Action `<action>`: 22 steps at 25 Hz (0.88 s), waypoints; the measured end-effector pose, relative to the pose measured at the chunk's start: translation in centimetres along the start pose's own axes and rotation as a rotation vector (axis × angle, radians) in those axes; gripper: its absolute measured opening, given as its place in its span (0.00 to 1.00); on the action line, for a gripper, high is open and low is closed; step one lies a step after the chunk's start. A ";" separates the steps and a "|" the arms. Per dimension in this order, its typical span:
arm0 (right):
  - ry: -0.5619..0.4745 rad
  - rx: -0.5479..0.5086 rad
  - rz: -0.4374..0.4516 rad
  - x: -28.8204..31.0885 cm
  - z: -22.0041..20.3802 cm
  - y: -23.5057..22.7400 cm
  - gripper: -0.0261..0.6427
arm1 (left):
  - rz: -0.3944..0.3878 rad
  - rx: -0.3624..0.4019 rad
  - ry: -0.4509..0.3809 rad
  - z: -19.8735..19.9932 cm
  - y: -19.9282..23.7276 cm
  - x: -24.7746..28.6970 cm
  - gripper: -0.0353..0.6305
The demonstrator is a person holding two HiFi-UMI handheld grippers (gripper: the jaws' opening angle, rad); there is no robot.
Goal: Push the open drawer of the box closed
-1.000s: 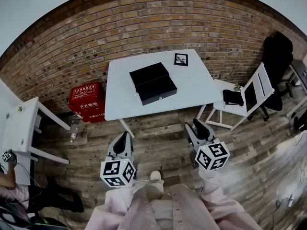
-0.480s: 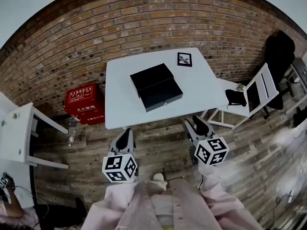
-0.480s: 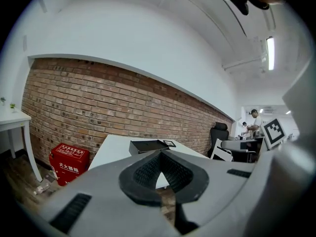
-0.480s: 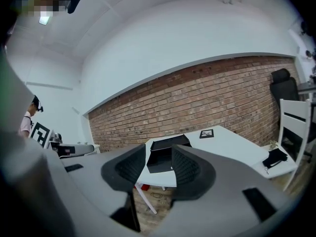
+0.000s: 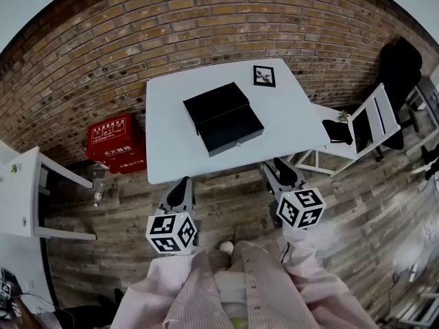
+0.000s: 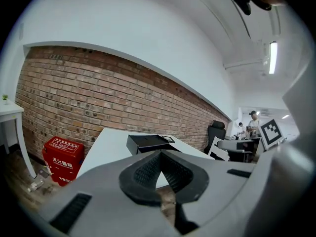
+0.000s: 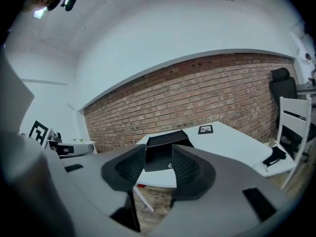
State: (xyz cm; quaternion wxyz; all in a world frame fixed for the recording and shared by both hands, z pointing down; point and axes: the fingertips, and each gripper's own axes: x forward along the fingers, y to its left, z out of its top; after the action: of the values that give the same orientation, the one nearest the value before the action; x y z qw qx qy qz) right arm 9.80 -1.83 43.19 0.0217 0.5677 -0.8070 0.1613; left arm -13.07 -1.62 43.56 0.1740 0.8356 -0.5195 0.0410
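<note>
A black box (image 5: 215, 102) lies on the white table (image 5: 164, 142), its drawer (image 5: 233, 131) pulled out toward me. Both grippers hang over the wooden floor, short of the table's near edge and apart from the box. My left gripper (image 5: 182, 186) is shut with nothing in it; in the left gripper view its pads (image 6: 148, 172) meet at the tip, with the box (image 6: 148, 143) beyond. My right gripper (image 5: 280, 166) stands open and empty. The right gripper view shows the open drawer (image 7: 159, 158) through the gap of the right gripper (image 7: 158, 163).
A square marker card (image 5: 264, 75) lies at the table's far right corner. A red box (image 5: 115, 142) sits on the floor left of the table by the brick wall. A white folding chair (image 5: 363, 125) stands to the right, a white side table (image 5: 20, 190) far left.
The table and box have drawn nearer in the head view. Both grippers have come closer to the table's near edge. Neither gripper's state has changed.
</note>
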 end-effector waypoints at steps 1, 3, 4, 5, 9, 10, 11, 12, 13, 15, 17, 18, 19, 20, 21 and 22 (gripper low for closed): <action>0.009 0.000 0.002 0.3 -0.3 0.1 0.26 | 0.002 -0.007 0.006 -0.2 0.3 0.1 0.05; 0.028 0.002 0.004 0.6 -0.9 0.2 0.26 | 0.003 -0.020 0.023 -0.7 0.6 0.4 0.05; 0.037 0.005 0.003 0.7 -1.1 0.2 0.26 | 0.002 -0.025 0.032 -1.0 0.7 0.5 0.05; 0.045 0.008 0.002 0.8 -1.4 0.2 0.26 | 0.002 -0.029 0.040 -1.1 0.8 0.6 0.05; 0.071 0.007 0.003 2.0 -1.6 -0.2 0.26 | 0.000 -0.037 0.056 -1.3 1.3 1.7 0.05; 0.078 0.005 0.005 2.5 -1.7 -0.5 0.26 | 0.000 -0.039 0.059 -1.3 1.4 2.0 0.05; 0.087 0.003 0.009 3.0 -1.8 -0.7 0.26 | 0.003 -0.040 0.062 -1.4 1.5 2.4 0.05; 0.097 0.001 0.014 3.6 -2.0 -1.0 0.26 | 0.007 -0.043 0.067 -1.6 1.7 2.8 0.05; 0.107 0.000 0.018 4.1 -2.2 -1.3 0.26 | 0.013 -0.045 0.073 -1.8 1.9 3.1 0.05; 0.129 -0.001 0.025 5.3 -2.7 -1.8 0.26 | 0.023 -0.056 0.085 -2.1 2.5 4.0 0.05; 0.153 -0.001 0.030 6.8 -3.2 -2.3 0.26 | 0.032 -0.071 0.099 -2.5 3.0 5.0 0.05; 0.167 0.000 0.036 7.6 -3.6 -2.4 0.26 | 0.037 -0.079 0.108 -2.7 3.3 5.5 0.05; 0.183 0.002 0.045 8.3 -4.0 -2.5 0.26 | 0.043 -0.086 0.119 -3.1 3.7 5.9 0.05; 0.204 0.005 0.057 9.0 -4.6 -2.5 0.26 | 0.049 -0.094 0.132 -3.5 4.0 6.4 0.05; 0.228 0.007 0.071 9.6 -5.2 -2.6 0.26 | 0.056 -0.102 0.147 -3.9 4.3 6.8 0.05; 0.252 0.005 0.085 10.2 -5.8 -2.7 0.26 | 0.061 -0.110 0.159 -4.2 4.5 7.4 0.05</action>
State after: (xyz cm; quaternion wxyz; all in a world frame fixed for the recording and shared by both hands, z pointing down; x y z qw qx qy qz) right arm 7.80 -10.30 51.56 0.1148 0.5083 -0.8208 0.2340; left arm -13.23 -8.35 50.49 0.2588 0.8028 -0.5305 0.0841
